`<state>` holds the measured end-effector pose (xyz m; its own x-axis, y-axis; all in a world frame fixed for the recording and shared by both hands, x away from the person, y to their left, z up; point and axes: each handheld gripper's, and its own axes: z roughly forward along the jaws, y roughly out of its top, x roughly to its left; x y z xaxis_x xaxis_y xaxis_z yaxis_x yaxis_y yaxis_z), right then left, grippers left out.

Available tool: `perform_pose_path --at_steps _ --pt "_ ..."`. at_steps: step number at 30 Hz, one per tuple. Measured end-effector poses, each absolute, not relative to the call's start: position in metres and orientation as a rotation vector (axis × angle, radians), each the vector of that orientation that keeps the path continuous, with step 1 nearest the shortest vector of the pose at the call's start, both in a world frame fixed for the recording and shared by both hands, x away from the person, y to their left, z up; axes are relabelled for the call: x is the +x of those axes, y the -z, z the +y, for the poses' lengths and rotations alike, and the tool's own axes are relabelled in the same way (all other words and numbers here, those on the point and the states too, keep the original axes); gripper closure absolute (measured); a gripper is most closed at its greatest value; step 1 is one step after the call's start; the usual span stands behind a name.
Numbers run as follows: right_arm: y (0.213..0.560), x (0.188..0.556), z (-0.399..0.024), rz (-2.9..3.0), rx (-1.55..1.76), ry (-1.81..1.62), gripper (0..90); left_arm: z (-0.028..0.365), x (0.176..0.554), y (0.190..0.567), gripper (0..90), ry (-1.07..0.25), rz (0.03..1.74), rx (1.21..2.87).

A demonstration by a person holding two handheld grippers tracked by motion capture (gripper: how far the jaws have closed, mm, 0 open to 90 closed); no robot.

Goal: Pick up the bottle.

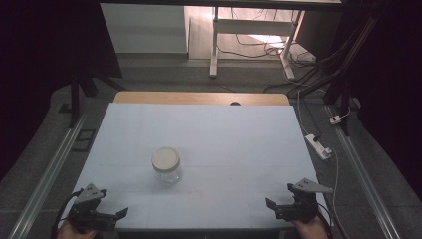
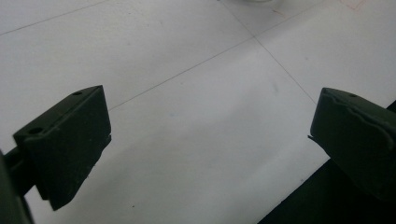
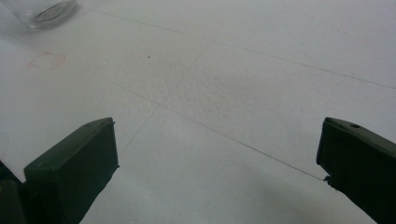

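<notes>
Both grippers, left [image 1: 107,216] and right [image 1: 278,205], gape wide, empty, near edge. Jar [image 1: 166,166] centre: approach level, steady glass, grip lid [image 1: 165,158] squarely.

A lidded glass jar [image 1: 166,166] stands on the white table [image 1: 224,134].

The desk [image 1: 239,134] has a pale, white-blue top with thin lines across it, and a strip of wood with a small dark hole shows along its far edge. On the grey floor to the right of the desk lies a white power strip [image 1: 318,146] with a white cable. Behind the desk stands a white frame [image 1: 215,45], with many dark cables [image 1: 259,47] on the floor near it.
</notes>
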<state>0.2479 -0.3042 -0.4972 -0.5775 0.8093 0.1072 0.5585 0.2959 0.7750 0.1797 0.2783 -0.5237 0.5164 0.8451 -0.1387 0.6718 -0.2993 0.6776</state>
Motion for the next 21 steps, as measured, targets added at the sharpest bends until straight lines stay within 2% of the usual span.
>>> perform_pose_path --at_steps 21 --pt "0.4982 0.2476 -0.2976 2.325 1.169 -1.117 0.0 0.2739 0.1809 0.5245 0.0 -0.300 1.200 2.116"
